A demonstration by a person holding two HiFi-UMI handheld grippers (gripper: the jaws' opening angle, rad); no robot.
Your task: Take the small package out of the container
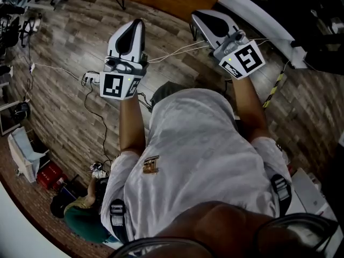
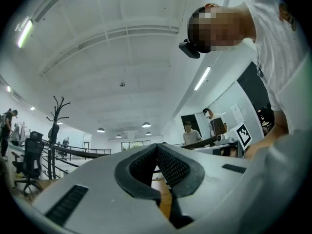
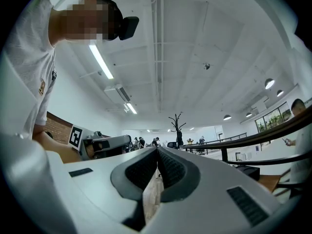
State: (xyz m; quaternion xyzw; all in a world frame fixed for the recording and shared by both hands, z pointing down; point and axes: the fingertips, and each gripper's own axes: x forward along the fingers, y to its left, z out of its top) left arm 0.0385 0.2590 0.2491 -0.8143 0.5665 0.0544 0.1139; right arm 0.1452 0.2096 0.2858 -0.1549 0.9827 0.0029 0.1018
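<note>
The left gripper point(image 2: 157, 146) has its jaws closed tip to tip with nothing between them. The right gripper point(image 3: 157, 150) is closed and empty too.

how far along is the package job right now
Done: nothing shows; no container or package in any view. In hand: nothing; left tongs and right tongs are shut, empty, held over the floor. Left: the whole job.

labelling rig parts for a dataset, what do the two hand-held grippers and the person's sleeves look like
Both the left gripper and right gripper have white plastic shells with black inlays, dark dimpled pads and a black-and-white square-marker cube. Thin white cables show between them. The person wears a white short-sleeved T-shirt.
</note>
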